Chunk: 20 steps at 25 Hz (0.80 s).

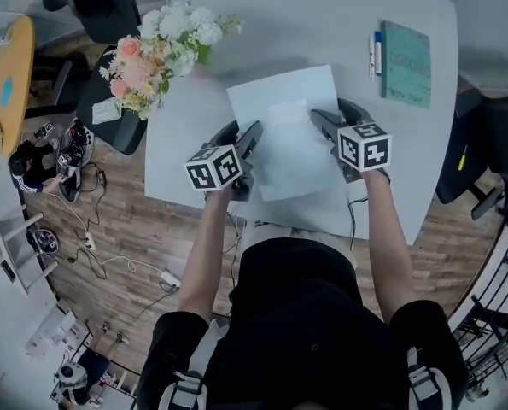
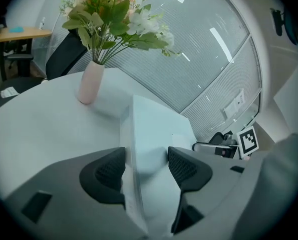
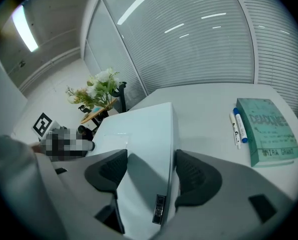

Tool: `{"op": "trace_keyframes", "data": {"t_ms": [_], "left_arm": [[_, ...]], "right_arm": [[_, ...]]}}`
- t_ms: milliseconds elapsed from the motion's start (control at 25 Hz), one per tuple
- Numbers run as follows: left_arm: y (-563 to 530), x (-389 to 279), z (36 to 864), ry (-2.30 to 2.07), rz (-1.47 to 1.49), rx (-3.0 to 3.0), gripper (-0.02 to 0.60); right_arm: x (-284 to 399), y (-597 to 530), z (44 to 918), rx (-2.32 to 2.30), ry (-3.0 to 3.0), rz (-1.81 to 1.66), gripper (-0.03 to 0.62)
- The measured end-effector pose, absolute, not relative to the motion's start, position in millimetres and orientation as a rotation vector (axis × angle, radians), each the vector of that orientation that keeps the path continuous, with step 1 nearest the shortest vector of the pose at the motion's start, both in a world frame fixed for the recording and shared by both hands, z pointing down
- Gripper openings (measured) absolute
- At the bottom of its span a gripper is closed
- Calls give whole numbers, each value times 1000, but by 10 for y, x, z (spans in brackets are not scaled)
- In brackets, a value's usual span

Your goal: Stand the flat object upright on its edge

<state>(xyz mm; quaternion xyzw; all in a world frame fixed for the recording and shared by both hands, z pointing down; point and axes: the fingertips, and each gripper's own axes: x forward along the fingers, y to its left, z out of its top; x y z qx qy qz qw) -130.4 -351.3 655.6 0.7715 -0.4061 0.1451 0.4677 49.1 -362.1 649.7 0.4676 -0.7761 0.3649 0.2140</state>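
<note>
- While the flat object (image 1: 283,135) lay at the centre of the frame on the white table (image 1: 322,15), the left gripper (image 1: 252,137) pinched its left side and the right gripper (image 1: 322,122) its right side. In each gripper view the two pads were closed on the slab, one on either face.
- As I saw it, the slab's smooth pale faces could slide out of the pads once it was tipped up, since both grips sat near the edge closest to the person.
- If one gripper rose faster than the other, the slab would probably twist and pull free on the slower side.
- The tabletop looked slick, so the far edge might skid away instead of pivoting. That would push it towards the vase of flowers (image 1: 164,45) at the upper left.
- Let go too early, it could fall back flat, or tip towards the teal book (image 1: 405,62) and pens (image 1: 376,54) at the upper right.
- From the head view I could not tell whether the near edge was already off the table, as the grippers and their marker cubes (image 1: 363,146) covered it.
- The underside was hidden in every view.
- A small dark slot showed on the slab's edge at the bottom of the right gripper view, too small to make out.
- A mosaic patch covered the middle left of that view.
</note>
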Motion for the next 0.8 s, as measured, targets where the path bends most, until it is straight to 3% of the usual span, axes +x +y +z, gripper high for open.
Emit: {"op": "trace_keyframes", "data": {"t_ms": [800], "left_arm": [[-2576,-1051,6006,-1132,315,1938,262]], "right_arm": [[770,-2834,5963,1241,-2294,916,298]]}}
